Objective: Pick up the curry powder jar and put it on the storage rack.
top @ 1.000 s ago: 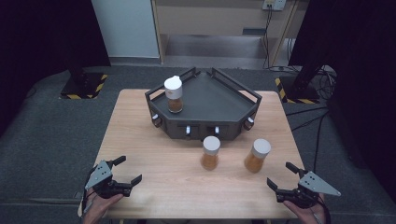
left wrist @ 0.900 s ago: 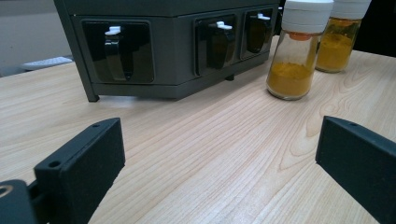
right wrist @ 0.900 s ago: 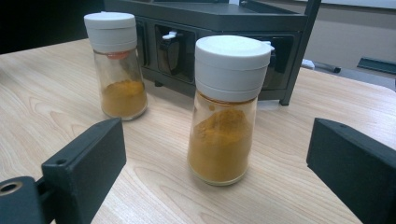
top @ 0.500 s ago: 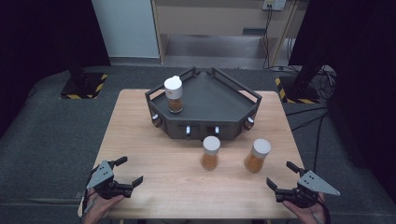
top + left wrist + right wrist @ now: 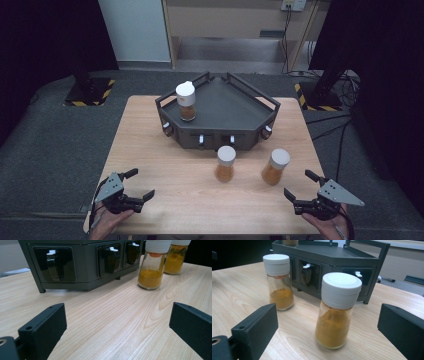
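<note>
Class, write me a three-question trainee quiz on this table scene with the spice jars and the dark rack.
1. How many white-capped glass spice jars stand on the wooden table, off the dark grey metal rack?
2. True or false: a jar stands on the rack's top.
3. Which tongs are nearest a jar: A left tongs, B right tongs?

Key: 1. Two. 2. True. 3. B.

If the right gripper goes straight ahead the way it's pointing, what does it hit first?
Most likely the nearer spice jar, which stands upright on the table between the right gripper's open jaws' line. The second jar sits further off to the left.
</note>
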Action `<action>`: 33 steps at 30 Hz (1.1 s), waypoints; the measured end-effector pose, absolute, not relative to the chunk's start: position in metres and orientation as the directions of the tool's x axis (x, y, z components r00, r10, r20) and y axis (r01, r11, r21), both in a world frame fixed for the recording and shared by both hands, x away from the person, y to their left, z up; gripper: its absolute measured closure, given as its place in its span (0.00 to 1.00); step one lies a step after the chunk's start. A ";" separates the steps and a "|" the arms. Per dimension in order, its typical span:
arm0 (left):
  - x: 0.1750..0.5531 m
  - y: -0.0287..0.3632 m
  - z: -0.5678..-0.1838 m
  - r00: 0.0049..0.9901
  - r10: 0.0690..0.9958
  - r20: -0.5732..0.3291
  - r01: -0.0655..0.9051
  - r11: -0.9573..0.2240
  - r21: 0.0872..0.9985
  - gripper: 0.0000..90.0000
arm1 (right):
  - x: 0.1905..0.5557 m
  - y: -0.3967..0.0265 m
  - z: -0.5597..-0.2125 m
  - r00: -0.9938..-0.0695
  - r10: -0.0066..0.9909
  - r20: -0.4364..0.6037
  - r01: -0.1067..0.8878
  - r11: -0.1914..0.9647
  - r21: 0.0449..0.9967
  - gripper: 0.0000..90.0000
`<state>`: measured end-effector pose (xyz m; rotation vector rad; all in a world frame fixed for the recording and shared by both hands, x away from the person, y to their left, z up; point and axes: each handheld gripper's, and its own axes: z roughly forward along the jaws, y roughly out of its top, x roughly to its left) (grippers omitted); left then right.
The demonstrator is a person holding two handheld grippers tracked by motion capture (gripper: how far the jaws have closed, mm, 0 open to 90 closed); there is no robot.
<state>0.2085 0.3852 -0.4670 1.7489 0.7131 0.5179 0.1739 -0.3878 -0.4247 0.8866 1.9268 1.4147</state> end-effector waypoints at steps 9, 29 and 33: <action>0.209 0.385 -0.467 0.722 0.692 -0.014 0.206 -0.196 0.959 0.00 | 0.180 -0.385 -0.410 -0.632 0.769 -0.097 0.154 0.248 0.956 0.04; 0.210 0.386 -0.467 0.726 0.687 -0.019 0.211 -0.197 0.957 0.00 | 0.203 -0.364 -0.389 -0.686 0.717 -0.122 0.115 0.273 0.955 0.05; 0.210 0.385 -0.467 0.727 0.686 -0.018 0.211 -0.199 0.957 0.00 | 0.210 -0.358 -0.385 -0.704 0.699 -0.127 0.104 0.278 0.955 0.05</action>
